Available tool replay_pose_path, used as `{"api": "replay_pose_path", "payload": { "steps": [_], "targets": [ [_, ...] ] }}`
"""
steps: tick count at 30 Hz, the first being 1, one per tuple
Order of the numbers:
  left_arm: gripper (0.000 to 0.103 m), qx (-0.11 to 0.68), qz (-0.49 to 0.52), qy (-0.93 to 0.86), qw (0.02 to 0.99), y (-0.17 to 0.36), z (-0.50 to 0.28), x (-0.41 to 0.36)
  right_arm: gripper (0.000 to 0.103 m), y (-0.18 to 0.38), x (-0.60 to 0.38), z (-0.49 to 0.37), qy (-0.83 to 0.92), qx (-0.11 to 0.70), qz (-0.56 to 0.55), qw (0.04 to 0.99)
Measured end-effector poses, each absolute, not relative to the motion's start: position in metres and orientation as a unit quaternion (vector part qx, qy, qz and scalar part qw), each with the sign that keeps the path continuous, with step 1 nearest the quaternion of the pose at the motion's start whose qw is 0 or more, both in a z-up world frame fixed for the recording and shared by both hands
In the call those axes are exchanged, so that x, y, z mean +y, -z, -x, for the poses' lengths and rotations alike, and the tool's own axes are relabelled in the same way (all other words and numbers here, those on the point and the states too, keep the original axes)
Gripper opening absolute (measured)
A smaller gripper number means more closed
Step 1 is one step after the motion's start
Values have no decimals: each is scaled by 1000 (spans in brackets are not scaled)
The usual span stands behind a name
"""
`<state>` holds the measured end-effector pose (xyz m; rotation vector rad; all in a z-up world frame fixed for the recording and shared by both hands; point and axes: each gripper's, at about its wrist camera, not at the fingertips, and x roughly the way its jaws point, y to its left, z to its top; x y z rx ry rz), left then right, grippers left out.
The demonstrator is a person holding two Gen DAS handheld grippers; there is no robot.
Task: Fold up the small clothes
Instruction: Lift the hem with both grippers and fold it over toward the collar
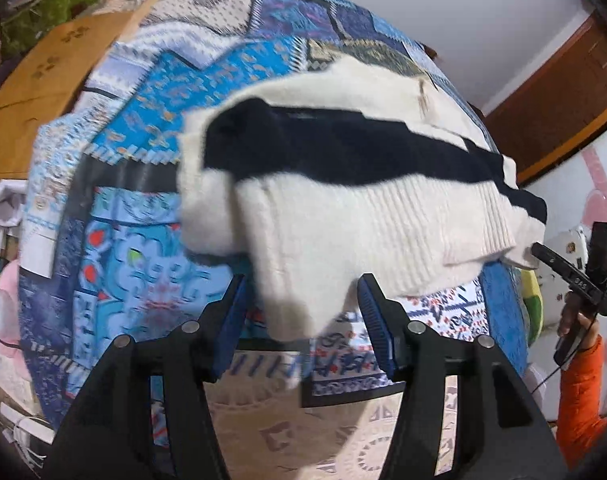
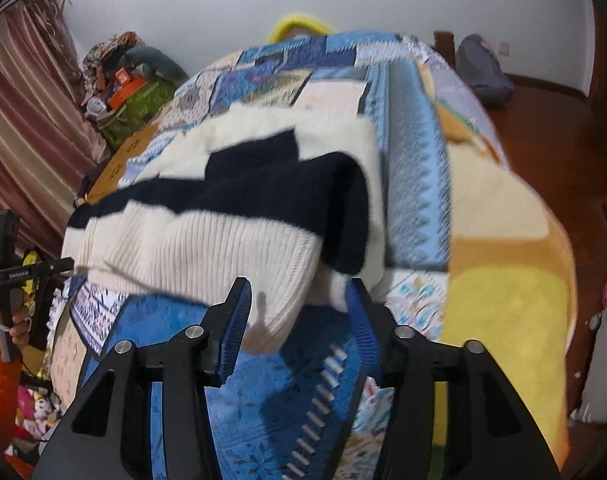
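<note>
A cream knitted sweater (image 1: 343,220) with a broad navy band lies folded on a blue patchwork quilt (image 1: 143,120) on a bed. My left gripper (image 1: 303,280) is open at its near edge. A cream corner of the hem hangs between the blue pads (image 1: 233,320) with a gap on each side. In the right wrist view the same sweater (image 2: 203,248) fills the middle of the quilt (image 2: 415,200). My right gripper (image 2: 299,284) is open, and the ribbed hem dips loosely between its fingers (image 2: 235,320). Each view shows the other gripper at the sweater's far end, held by a hand (image 1: 575,320) in an orange sleeve.
Cardboard boxes (image 1: 43,80) and a clutter pile (image 2: 119,76) stand along the left of the bed. A yellow and orange blanket (image 2: 503,260) covers the bed's right side. Beyond it are a wooden floor (image 2: 551,120) and a grey bag (image 2: 483,68). A striped curtain (image 2: 23,120) hangs at the left.
</note>
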<state>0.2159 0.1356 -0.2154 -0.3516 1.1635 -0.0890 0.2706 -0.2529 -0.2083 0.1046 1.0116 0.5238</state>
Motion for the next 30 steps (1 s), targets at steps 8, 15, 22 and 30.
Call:
{"api": "replay_pose_path", "payload": {
  "steps": [8, 15, 22, 30],
  "targets": [
    [12, 543, 142, 61, 825, 207, -221, 119, 29, 209, -247, -269, -261, 496, -45, 827],
    [11, 532, 136, 57, 834, 206, -220, 122, 31, 205, -270, -252, -242, 492, -63, 834],
    [9, 515, 129, 56, 846, 198, -216, 117, 31, 217, -253, -256, -267, 500, -86, 819],
    [6, 475, 111, 39, 872, 163, -231, 124, 8, 200, -220, -271, -305, 472, -56, 825]
  ]
}}
